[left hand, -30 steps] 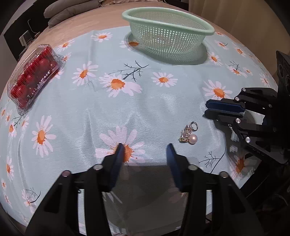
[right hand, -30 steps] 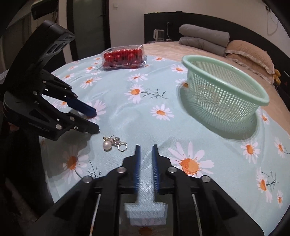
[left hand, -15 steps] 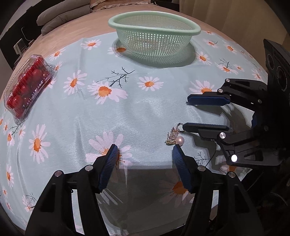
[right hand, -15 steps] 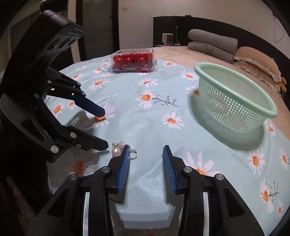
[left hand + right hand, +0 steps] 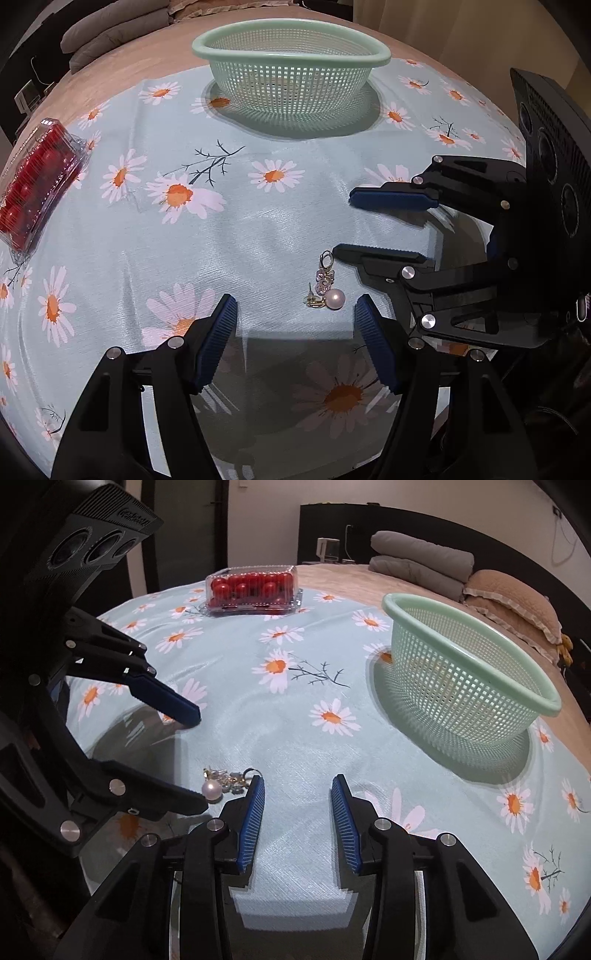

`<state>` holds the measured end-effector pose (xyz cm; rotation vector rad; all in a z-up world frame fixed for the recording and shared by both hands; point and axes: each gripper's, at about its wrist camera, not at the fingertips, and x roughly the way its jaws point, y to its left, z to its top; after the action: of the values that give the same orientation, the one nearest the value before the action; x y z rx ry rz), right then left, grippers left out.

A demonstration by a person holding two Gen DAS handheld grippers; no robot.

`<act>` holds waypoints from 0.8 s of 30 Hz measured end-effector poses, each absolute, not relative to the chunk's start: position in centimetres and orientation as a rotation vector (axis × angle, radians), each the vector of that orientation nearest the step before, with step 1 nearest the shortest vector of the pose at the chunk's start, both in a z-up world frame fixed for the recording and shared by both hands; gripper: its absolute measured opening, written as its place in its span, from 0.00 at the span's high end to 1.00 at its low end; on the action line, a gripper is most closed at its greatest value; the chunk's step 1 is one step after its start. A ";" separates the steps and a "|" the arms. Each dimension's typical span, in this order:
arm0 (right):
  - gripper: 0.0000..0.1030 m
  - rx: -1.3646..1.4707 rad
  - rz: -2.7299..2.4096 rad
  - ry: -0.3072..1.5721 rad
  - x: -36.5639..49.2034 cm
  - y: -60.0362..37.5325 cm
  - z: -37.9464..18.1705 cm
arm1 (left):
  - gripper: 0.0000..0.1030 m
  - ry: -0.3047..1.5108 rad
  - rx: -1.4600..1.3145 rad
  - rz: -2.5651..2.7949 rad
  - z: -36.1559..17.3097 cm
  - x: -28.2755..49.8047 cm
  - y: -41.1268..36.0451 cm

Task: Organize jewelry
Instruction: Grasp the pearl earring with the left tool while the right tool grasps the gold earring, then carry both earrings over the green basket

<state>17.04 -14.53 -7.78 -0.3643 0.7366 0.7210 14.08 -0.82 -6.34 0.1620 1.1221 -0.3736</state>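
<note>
A pearl earring with a gold ring and crystal charms (image 5: 327, 286) lies on the daisy-print cloth; it also shows in the right wrist view (image 5: 221, 781). My left gripper (image 5: 295, 314) is open, its jaws wide apart just in front of the earring. My right gripper (image 5: 297, 790) is open too, its left fingertip (image 5: 256, 786) close beside the earring's ring. In the left wrist view the right gripper (image 5: 343, 225) comes in from the right, its lower finger (image 5: 376, 254) almost touching the ring. A green mesh basket (image 5: 291, 55) stands at the far side of the cloth.
A clear box of red cherry tomatoes (image 5: 31, 184) lies at the left edge of the cloth, also seen in the right wrist view (image 5: 253, 587). The basket (image 5: 465, 642) stands to the right in that view. Folded blankets and a pillow (image 5: 421, 561) lie behind.
Both grippers have opened wider and moved closer to the earring. The right gripper was shut a second ago. The earring has stayed in place.
</note>
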 end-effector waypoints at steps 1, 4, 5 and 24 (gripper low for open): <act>0.65 -0.356 0.711 0.736 17.2 -14.8 -7.7 | 0.34 1.122 0.167 -0.371 -6.4 14.2 -1.0; 0.63 -0.330 0.694 0.734 17.4 -15.7 -7.6 | 0.34 1.124 0.166 -0.360 -6.7 14.6 -1.1; 0.60 -0.324 0.691 0.731 17.4 -15.9 -7.5 | 0.34 1.130 0.162 -0.360 -6.9 14.8 -1.1; 0.76 -0.448 0.848 0.718 15.3 -11.6 -8.2 | 0.88 1.156 0.133 -0.292 -7.0 14.3 2.7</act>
<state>15.32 -11.58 -8.16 -0.4483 0.7180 0.8484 14.34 2.74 -6.97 0.1334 1.1560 -0.2923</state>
